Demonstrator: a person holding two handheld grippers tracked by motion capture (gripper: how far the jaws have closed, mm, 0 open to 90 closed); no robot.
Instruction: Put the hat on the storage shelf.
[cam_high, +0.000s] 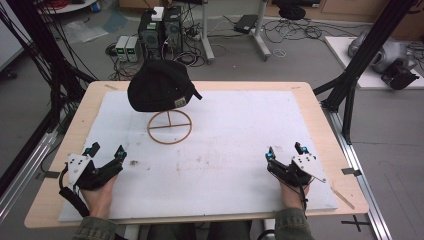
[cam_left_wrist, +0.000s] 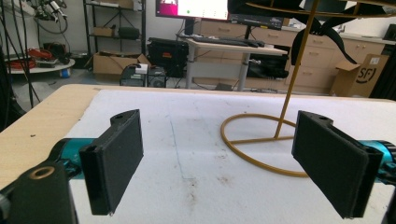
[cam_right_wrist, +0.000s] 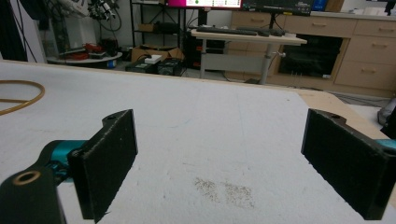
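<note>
Both my sets of fingers gape wide and empty, and the cap (cam_high: 160, 86) on its stand (cam_high: 169, 127) sits ahead, nearer my left gripper (cam_high: 106, 151) than my right gripper (cam_high: 285, 151).

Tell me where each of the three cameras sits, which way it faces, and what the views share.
High view: above the person's side, looking forward and down on the white mat, the cap, both hands and grippers.
Left gripper view: rides the left gripper, jaws apart, facing the gold wire stand.
Right gripper view: rides the right gripper, jaws apart, facing across the mat.
Shared: all three show the stand's ring.
</note>
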